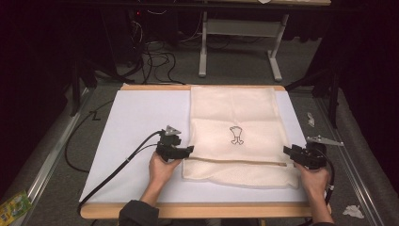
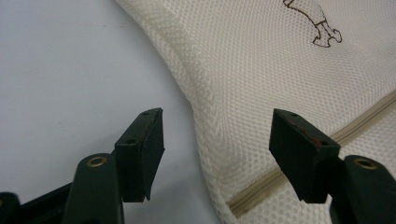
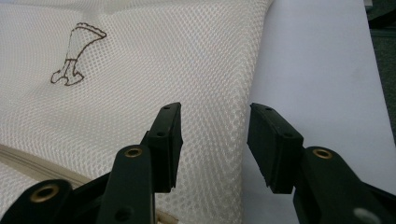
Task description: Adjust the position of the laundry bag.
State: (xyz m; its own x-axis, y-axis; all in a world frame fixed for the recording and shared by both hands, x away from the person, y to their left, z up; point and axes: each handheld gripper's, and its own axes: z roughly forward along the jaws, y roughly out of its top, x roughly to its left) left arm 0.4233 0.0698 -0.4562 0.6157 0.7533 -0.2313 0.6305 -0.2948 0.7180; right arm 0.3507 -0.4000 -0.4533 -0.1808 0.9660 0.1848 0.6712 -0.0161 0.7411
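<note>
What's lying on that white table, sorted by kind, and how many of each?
Cream mesh laundry bag: 1
Hand-held grippers, left gripper and right gripper, both open at the bag's edges: 2
Trailing black cable: 1
Total: 4

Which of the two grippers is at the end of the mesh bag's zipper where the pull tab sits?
The right gripper: the tab end of the zipper on the mesh bag lies beside it.

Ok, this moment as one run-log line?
left claw: open, at bag left edge | right claw: open, at bag right edge | zipper: shut | bag: flat on table
</note>
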